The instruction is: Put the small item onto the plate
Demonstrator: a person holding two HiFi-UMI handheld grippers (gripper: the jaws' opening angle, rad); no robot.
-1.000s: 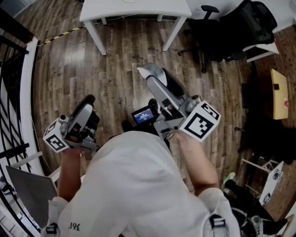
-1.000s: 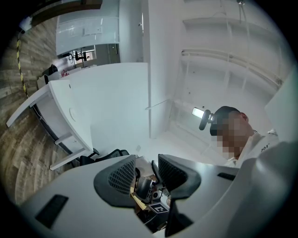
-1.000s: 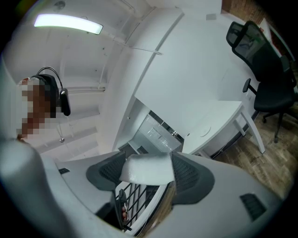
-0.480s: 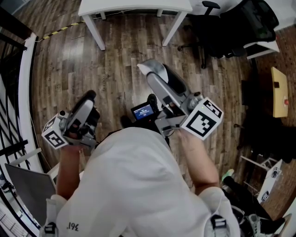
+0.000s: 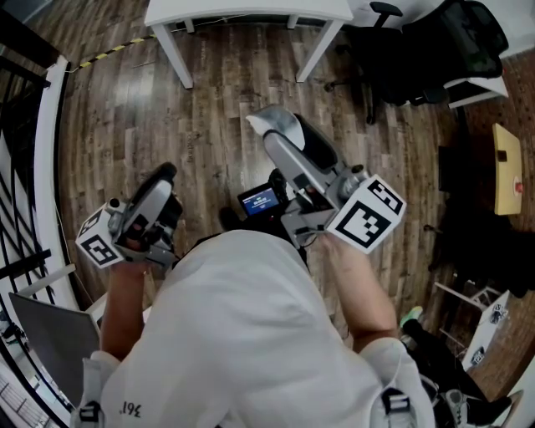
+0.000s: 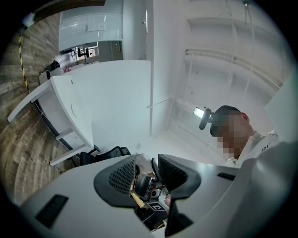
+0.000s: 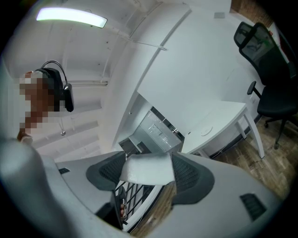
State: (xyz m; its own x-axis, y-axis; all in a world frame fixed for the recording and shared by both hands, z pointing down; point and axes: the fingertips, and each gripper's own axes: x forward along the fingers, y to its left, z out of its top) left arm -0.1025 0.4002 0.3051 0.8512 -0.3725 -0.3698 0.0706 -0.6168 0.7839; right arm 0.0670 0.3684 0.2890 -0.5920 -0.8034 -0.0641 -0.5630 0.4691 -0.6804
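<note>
Clamped on a small white rectangular block [image 7: 148, 167], the right hand-held gripper [image 7: 148, 174] holds it crosswise between its two dark ribbed pads. The block fills the gap and touches both pads, with its upper edge standing proud of them.

In the head view this hand-held gripper points forward and away from the person. The block shows as a pale patch at its tip, above the brown wood-plank floor [image 5: 209, 100]. A small lit blue screen [image 5: 259, 201] sits just behind its jaws, on the side toward the left hand-held gripper. Its black-and-white marker cube [image 5: 365, 214] is at the rear, touching the person's hand.

The left hand-held gripper [image 6: 146, 175] has its jaws apart with a narrow gap, and nothing is gripped between them. Only the other hand-held gripper's parts show through the gap. It is held lower and to the left, well apart from the right one, and also points forward.

Ahead of both, well beyond their tips, stands a white surface on slanted white legs [image 5: 242, 12]. A black office chair [image 5: 401, 50] is ahead and to the right of the right hand-held gripper. The person's white shirt [image 5: 242, 334] lies directly behind both.
</note>
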